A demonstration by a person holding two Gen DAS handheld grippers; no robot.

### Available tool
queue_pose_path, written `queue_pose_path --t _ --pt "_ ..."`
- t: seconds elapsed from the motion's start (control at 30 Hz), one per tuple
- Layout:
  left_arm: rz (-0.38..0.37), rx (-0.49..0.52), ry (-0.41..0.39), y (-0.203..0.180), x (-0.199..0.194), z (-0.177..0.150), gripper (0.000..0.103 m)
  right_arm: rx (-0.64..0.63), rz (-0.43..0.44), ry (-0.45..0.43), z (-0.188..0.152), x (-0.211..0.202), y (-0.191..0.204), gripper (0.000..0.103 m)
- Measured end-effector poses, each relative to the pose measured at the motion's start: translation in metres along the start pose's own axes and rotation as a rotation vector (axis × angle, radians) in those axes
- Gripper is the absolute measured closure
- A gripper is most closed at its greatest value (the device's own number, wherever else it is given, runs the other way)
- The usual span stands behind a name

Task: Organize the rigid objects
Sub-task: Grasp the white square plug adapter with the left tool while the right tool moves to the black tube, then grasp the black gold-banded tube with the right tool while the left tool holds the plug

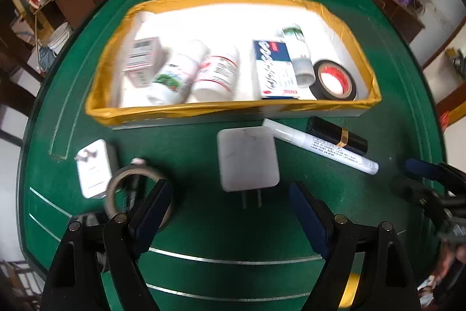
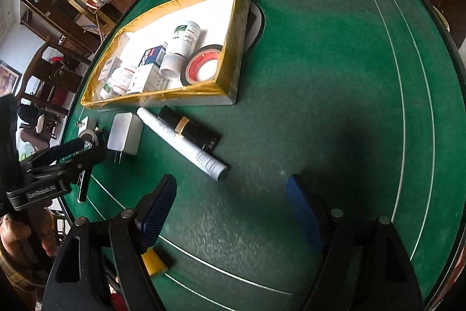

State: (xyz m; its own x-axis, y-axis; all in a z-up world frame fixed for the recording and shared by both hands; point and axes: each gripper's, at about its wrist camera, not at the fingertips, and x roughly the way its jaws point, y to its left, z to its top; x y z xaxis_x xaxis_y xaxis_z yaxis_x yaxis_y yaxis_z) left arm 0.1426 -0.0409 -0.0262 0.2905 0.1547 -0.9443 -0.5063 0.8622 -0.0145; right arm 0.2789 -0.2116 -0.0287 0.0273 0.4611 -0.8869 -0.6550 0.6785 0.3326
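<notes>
Lying on fuzzy green felt table (image 1: 204, 235) below the yellow-taped box (image 1: 233, 107), the square white charger (image 1: 247, 158) sits between the empty left gripper (image 1: 230, 217) jaws, spread apart like the right gripper (image 2: 231, 212), whose view alone shows a yellow block (image 2: 154, 261).

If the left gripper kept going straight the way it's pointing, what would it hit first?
Most likely the white plug adapter, lying just ahead of the open left gripper on the green table; depth is hard to judge.

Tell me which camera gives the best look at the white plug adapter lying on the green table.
The left wrist view: the white plug adapter lies near centre, just ahead of the open left tongs, face and both prongs showing. The right wrist view shows it smaller, off to the left and at an angle.
</notes>
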Motion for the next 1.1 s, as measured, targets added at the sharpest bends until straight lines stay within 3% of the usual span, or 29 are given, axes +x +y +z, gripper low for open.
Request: queue_pose_path --t 0.27,0.3,0.33,0.4,0.53,0.7,0.97,1.1 --pt "0.001 -0.069 0.041 0.007 0.023 0.009 0.018 -0.069 -0.024 0.008 -0.006 -0.003 0.014 0.026" --pt "-0.006 -0.072 0.037 0.009 0.023 0.009 0.026 -0.079 -0.029 0.008 -0.006 -0.002 0.014 0.026" --pt "-0.022 -0.070 0.029 0.009 0.022 0.008 0.040 -0.092 -0.036 0.004 -0.004 -0.002 0.016 0.026" --pt "-0.044 -0.057 0.014 0.010 0.018 0.005 0.054 -0.112 -0.045 -0.007 0.003 0.001 0.021 0.027" --pt "-0.038 -0.030 0.016 0.009 0.014 -0.009 0.054 -0.152 -0.056 -0.001 0.020 0.015 0.029 0.044" --pt "-0.064 -0.034 0.033 0.021 0.003 -0.041 0.054 -0.197 -0.087 0.024 0.035 0.036 0.036 0.052" --pt "-0.079 -0.059 0.039 0.031 -0.007 -0.070 0.054 -0.270 -0.044 0.037 0.040 0.046 0.055 0.059" --pt "-0.078 -0.061 0.041 0.029 -0.006 -0.070 0.054 -0.284 -0.001 0.056 0.043 0.049 0.062 0.073"
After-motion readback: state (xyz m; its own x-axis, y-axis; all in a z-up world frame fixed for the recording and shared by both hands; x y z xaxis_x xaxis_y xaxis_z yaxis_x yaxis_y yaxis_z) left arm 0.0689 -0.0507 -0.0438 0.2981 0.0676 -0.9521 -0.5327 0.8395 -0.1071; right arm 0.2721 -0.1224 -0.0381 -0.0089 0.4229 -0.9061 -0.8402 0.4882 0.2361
